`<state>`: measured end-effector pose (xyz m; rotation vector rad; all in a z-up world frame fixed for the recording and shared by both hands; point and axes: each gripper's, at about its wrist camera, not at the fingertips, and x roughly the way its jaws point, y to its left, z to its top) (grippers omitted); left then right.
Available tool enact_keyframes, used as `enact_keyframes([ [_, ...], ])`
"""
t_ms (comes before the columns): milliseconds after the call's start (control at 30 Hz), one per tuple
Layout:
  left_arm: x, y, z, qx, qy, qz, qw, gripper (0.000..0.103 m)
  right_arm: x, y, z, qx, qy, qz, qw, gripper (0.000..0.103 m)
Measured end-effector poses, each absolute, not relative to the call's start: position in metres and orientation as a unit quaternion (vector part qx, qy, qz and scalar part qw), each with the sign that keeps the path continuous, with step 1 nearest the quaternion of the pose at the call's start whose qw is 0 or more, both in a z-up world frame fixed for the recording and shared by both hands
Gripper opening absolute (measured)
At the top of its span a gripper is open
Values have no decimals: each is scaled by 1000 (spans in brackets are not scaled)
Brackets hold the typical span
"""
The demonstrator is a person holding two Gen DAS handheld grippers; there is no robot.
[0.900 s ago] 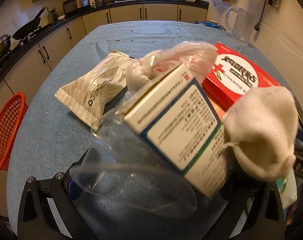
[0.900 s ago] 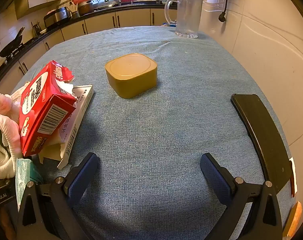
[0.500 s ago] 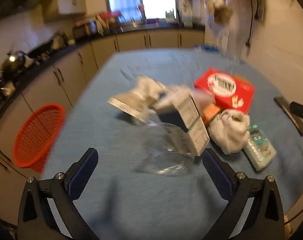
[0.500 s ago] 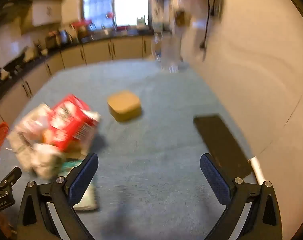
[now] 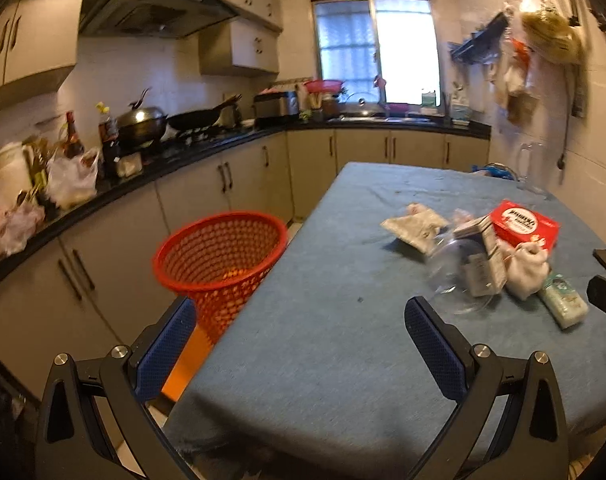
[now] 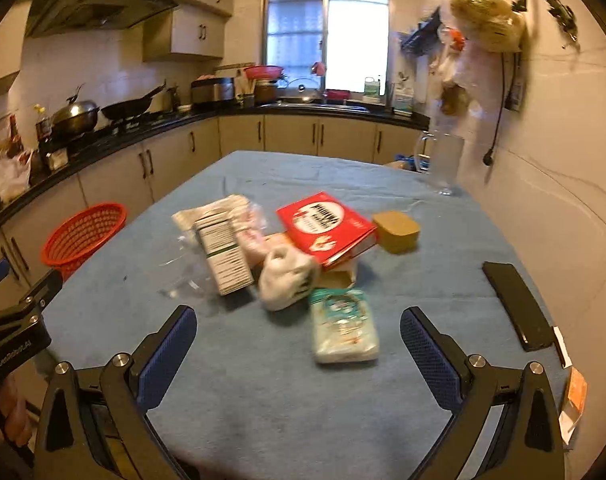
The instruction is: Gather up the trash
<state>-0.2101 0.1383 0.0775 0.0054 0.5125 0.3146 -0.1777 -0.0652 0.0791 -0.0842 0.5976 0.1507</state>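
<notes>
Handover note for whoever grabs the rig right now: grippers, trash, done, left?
Left gripper: open, empty, over the table's near-left edge.
Right gripper: open, empty, pulled back in front of the pile.
Trash, all on the blue-covered table: red box, white printed carton, crumpled clear plastic, white sock-like bundle, tissue pack, foil pouch.
Red mesh basket stands on the floor to the table's left.
Done: nothing visibly binned.
Left: pick each piece and drop it in the basket.

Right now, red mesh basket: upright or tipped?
Upright: the red mesh basket stands on the floor beside the blue-clothed table, mouth facing up.
</notes>
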Motion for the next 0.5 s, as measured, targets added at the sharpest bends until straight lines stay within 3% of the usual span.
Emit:
enact_keyframes([
  [500,-201,118,57,22,255,144,956,103,-173,-57,76,-41,298,85,950,103],
])
